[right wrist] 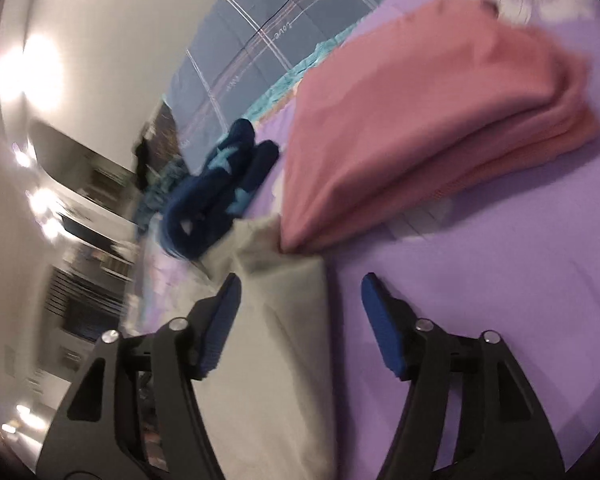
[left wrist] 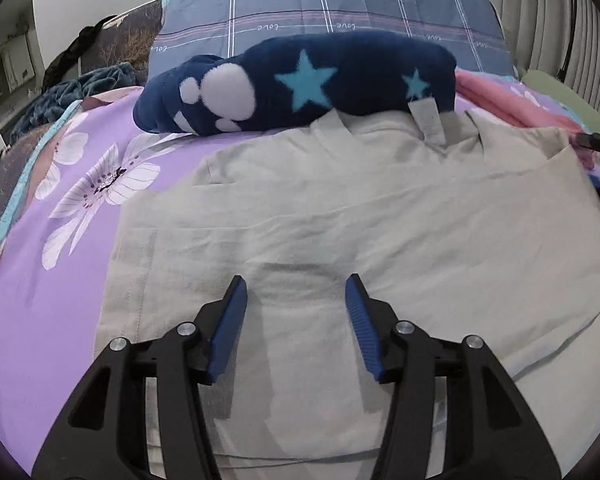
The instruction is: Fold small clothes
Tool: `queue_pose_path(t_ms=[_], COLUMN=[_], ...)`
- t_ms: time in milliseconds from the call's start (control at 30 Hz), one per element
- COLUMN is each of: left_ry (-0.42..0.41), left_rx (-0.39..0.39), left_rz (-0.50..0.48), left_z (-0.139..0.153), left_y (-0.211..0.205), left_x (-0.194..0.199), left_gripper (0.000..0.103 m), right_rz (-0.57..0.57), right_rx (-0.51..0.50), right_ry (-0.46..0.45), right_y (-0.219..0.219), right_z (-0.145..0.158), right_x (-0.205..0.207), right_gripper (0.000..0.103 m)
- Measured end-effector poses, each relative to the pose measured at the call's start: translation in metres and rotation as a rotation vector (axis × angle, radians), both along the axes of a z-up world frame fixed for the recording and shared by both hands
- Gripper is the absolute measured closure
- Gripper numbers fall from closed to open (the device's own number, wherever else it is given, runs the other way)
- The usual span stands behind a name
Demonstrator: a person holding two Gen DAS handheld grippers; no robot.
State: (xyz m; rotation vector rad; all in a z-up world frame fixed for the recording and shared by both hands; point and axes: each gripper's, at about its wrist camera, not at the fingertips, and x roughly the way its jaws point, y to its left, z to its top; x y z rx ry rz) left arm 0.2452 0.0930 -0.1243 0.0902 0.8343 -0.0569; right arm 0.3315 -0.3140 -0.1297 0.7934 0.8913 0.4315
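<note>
Lilac bedsheet with large white printed flowers (left wrist: pixel 72 196) covers the bed, and a grey-blue plaid pillow (left wrist: pixel 332 12) leans at the head against a pale wall. On the sheet lies the thing to fold: a pale cream, thin woven cotton garment (left wrist: pixel 340 216), spread nearly flat with soft wrinkles, a stitched hem down its left side and one flap already turned over on its right side. A rolled navy fleece blanket with turquoise stars and white paw prints (left wrist: pixel 300 84) rests on the garment's far edge, touching it. A folded pink knit garment (right wrist: pixel 432 128) sits just beside the cream cloth's far right corner.

Left gripper (left wrist: pixel 296 292) hovers over the near middle of the cream cloth, its blue ribbed fingers (left wrist: pixel 230 328) spread wide with nothing between them. Right gripper (right wrist: pixel 300 292) is tilted, blurred by motion, at the cloth's right edge; its fingers (right wrist: pixel 384 328) are also spread, straddling that edge without pinching it.

Judging by its drape, the cloth looks light, limp and a little slack, so it should sag and crumple if lifted from the middle. Better holds seem to be the hemmed edges or corners, where the doubled fabric gives the ribbed pads more to bite. With the fleece roll weighing on the far edge, pulling there may drag or bunch the cloth.
</note>
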Motion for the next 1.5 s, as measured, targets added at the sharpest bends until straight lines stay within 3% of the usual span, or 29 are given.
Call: queue_pose_path(t_ms=[100,133,167,300,367,400,467,500,567,667,733,767,867,900,933,967,1067,1133,1200,1267,1333,1367,1433,1500], left_ry=[0.000,0.000,0.000,0.000,0.001,0.001,0.001,0.001,0.001,0.001,0.001,0.001,0.000,0.001,0.000,0.001,0.002,0.002,0.001,-0.006,-0.017,-0.027,-0.018,-0.004], left_rx=[-0.002,-0.001,-0.001,0.001,0.006,0.008,0.006,0.005,0.002,0.006,0.005,0.004,0.004,0.002,0.001,-0.003,-0.012,-0.013,-0.017,-0.052,-0.084,-0.078,0.032,0.144], left_rz=[-0.001,-0.001,-0.001,-0.002,-0.001,-0.001,-0.001,-0.001,-0.002,-0.002,-0.002,-0.003,-0.003,-0.003,-0.004,-0.005,-0.007,-0.007,-0.008,-0.013,-0.017,-0.032,-0.061,-0.049], left_z=[0.001,0.001,0.001,0.000,-0.001,-0.001,-0.001,-0.001,0.000,0.000,0.000,-0.001,0.000,0.000,0.000,0.000,0.000,-0.001,-0.001,0.001,0.009,0.013,0.012,0.002], left_y=[0.000,0.000,0.000,-0.001,-0.001,-0.001,-0.001,-0.001,-0.001,-0.002,-0.002,-0.002,-0.001,-0.001,-0.001,-0.001,-0.001,-0.001,0.000,0.005,0.015,0.018,0.020,0.026], left_x=[0.000,-0.001,-0.001,0.002,0.006,0.006,0.006,0.006,0.005,0.005,0.005,0.005,0.005,0.005,0.005,0.005,0.005,0.005,0.005,0.004,-0.006,-0.012,-0.027,-0.037], left_gripper=[0.050,0.050,0.050,0.050,0.050,0.050,0.050,0.050,0.050,0.050,0.050,0.050,0.050,0.050,0.049,0.049,0.049,0.049,0.049,0.048,0.047,0.047,0.045,0.036], right_rz=[0.044,0.053,0.057,-0.043,-0.133,-0.174,-0.214,-0.195,-0.187,-0.132,-0.005,0.064,0.164,0.149,0.091,0.079,0.047,0.025,0.027,-0.019,-0.038,-0.003,0.066,0.091], right_rx=[0.035,0.008,-0.028,-0.213,-0.420,-0.553,-0.729,-0.734,-0.579,-0.453,-0.426,-0.445,-0.555,-0.668,-0.830,-0.880,-0.811,-0.902,-0.990,-1.027,-0.910,-0.834,-0.805,-0.924], right_ry=[-0.002,-0.002,-0.007,-0.102,-0.157,-0.170,-0.140,-0.100,-0.078,-0.153,-0.221,-0.233,-0.184,-0.142,-0.102,-0.119,-0.116,-0.137,-0.158,-0.157,-0.163,-0.173,-0.171,-0.136], right_y=[0.010,0.015,0.020,0.029,0.036,0.041,0.044,0.041,0.030,0.038,0.062,0.075,0.101,0.106,0.106,0.103,0.092,0.104,0.115,0.116,0.111,0.108,0.110,0.114], right_z=[0.000,0.004,0.009,0.053,0.073,0.076,0.068,0.059,0.051,0.061,0.067,0.066,0.048,0.036,0.019,0.009,0.006,0.006,0.006,0.012,0.026,0.029,0.026,0.006], right_x=[0.013,0.015,0.016,-0.006,-0.017,-0.016,-0.008,0.000,-0.004,-0.029,-0.053,-0.063,-0.071,-0.069,-0.065,-0.063,-0.062,-0.068,-0.073,-0.083,-0.103,-0.114,-0.129,-0.140], right_gripper=[0.034,0.054,0.096,0.097,0.103,0.103,0.103,0.103,0.102,0.099,0.097,0.092,0.090,0.090,0.098,0.102,0.102,0.101,0.096,0.077,0.077,0.071,0.061,0.055])
